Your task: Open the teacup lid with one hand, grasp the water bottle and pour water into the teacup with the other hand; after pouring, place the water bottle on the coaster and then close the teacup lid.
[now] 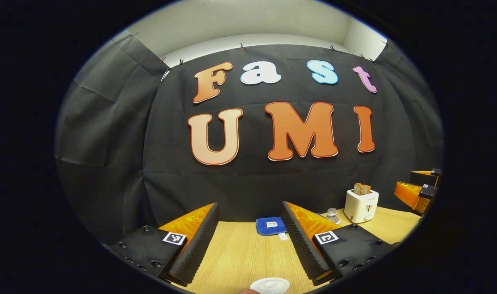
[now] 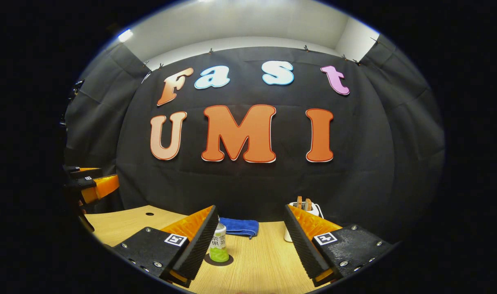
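The white round top of the teacup (image 1: 269,285) shows at the bottom edge of the left gripper view, below and between the fingers of my left gripper (image 1: 250,220), which is open and holds nothing. In the right gripper view the water bottle (image 2: 219,244), small with green liquid, stands upright on a dark round coaster (image 2: 228,260). The left finger of my open right gripper (image 2: 250,216) partly hides it. Each gripper also appears at the far edge of the other's view: the right gripper (image 1: 420,190) and the left gripper (image 2: 89,183).
A folded blue cloth (image 1: 270,226) (image 2: 241,226) lies at the back of the wooden table (image 1: 240,257) (image 2: 264,261). A white toaster (image 1: 361,205) (image 2: 309,209) with bread stands at the back right, a small glass shaker (image 1: 332,214) beside it.
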The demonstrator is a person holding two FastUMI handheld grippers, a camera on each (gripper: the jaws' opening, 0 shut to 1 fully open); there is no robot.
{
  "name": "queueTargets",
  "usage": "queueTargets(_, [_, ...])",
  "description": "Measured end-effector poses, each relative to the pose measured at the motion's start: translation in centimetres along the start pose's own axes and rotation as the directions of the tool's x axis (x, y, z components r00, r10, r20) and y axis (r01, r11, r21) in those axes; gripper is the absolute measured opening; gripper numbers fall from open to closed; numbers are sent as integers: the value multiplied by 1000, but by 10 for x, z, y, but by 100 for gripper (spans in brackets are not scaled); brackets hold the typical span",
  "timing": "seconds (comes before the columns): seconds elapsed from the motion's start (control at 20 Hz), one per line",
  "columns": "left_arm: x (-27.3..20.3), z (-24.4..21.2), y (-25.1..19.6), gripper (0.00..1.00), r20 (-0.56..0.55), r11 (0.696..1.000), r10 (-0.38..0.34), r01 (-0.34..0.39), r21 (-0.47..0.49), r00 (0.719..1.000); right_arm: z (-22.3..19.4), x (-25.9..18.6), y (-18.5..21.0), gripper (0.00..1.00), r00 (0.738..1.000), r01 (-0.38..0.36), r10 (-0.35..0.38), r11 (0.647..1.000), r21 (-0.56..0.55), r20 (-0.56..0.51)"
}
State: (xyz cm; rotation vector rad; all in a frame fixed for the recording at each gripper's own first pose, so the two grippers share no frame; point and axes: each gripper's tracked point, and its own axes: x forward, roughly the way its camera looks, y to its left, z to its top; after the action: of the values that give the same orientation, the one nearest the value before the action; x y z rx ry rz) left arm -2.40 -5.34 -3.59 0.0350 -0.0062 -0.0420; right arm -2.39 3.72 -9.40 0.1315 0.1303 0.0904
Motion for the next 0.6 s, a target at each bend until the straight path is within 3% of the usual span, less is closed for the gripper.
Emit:
queueTargets(0.05, [0,-1,-1,98,0,1000,-2,2,0,1000,1,-1,0,97,1000,-1,1,1000,-1,3])
queueTargets(0.25, [-1,-10,-13,98,-21,999,-33,33,-23,999,-2,0,2,97,1000,-6,6,1000,1,-6])
queueTargets(0.6, [-1,-8,-10,95,-8,1000,-27,27,-1,1000,7,2,10,97,1000,-17,17,1000,-11,14])
